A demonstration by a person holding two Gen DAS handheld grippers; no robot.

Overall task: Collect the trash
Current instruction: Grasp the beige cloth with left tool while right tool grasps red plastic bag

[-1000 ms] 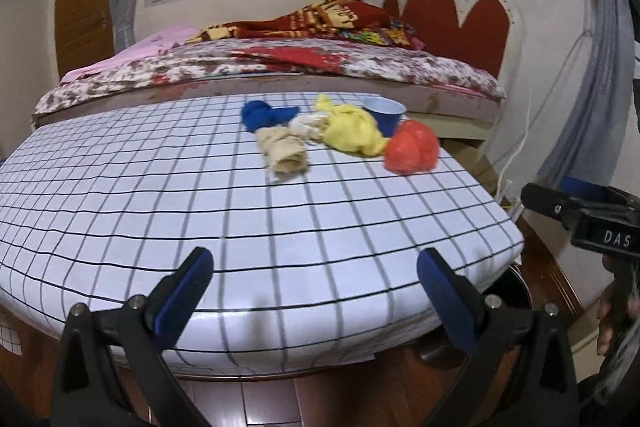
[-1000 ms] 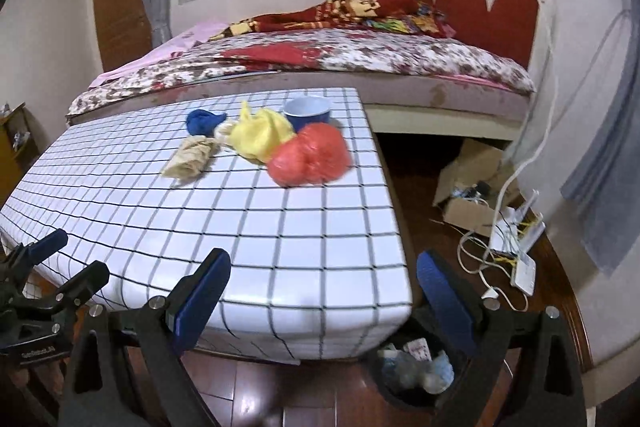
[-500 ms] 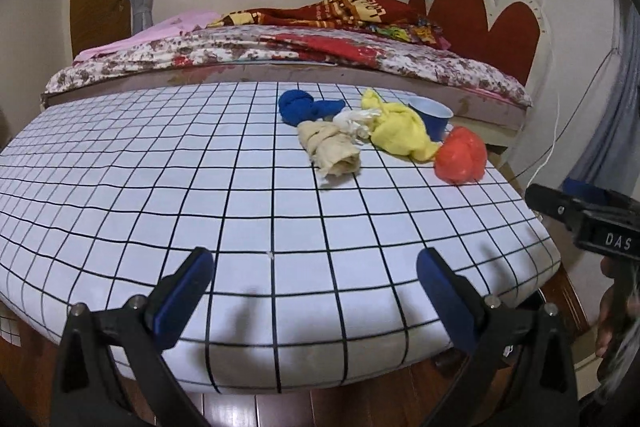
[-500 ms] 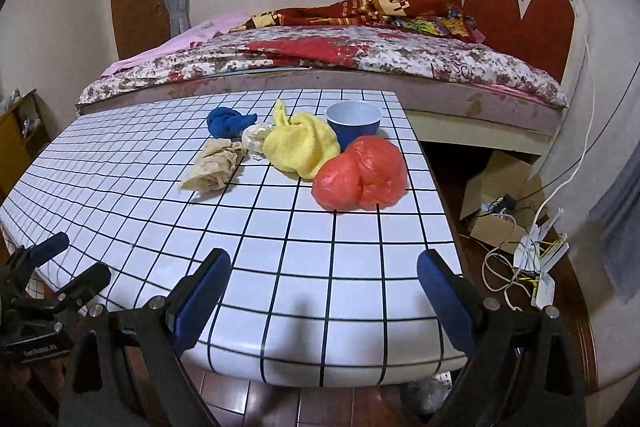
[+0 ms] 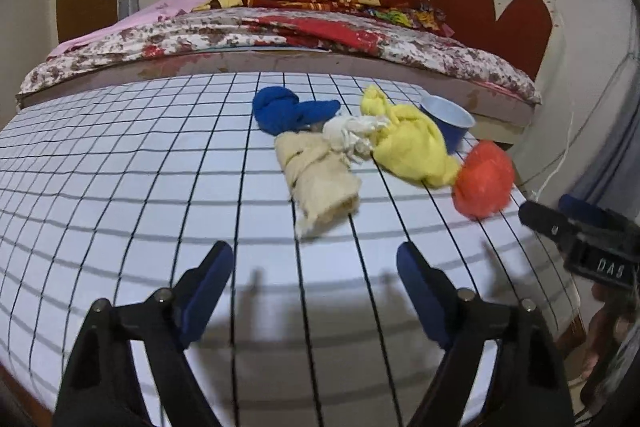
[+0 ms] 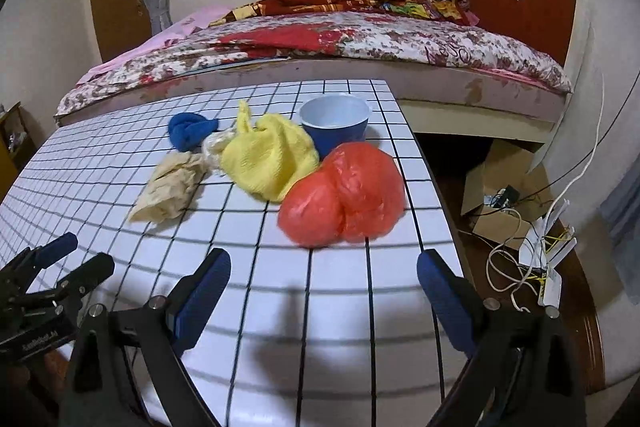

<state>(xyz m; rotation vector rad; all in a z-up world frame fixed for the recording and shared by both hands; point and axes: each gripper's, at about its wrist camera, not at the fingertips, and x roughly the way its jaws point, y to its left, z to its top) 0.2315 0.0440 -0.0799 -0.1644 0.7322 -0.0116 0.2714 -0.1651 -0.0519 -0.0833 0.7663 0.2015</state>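
Observation:
Several crumpled pieces of trash lie on a white grid-pattern table: a beige wad, a blue wad, a small white wad, a yellow cloth, an orange plastic bag and a blue cup. My left gripper is open and empty, just short of the beige wad. My right gripper is open and empty, just short of the orange bag.
A bed with a floral cover stands behind the table. A cardboard box, white cables and a power strip lie on the wooden floor to the right of the table. The table's right edge is close to the orange bag.
Both grippers have risen and moved forward over the table toward the trash. The bin seen under the table edge a second ago is out of view.

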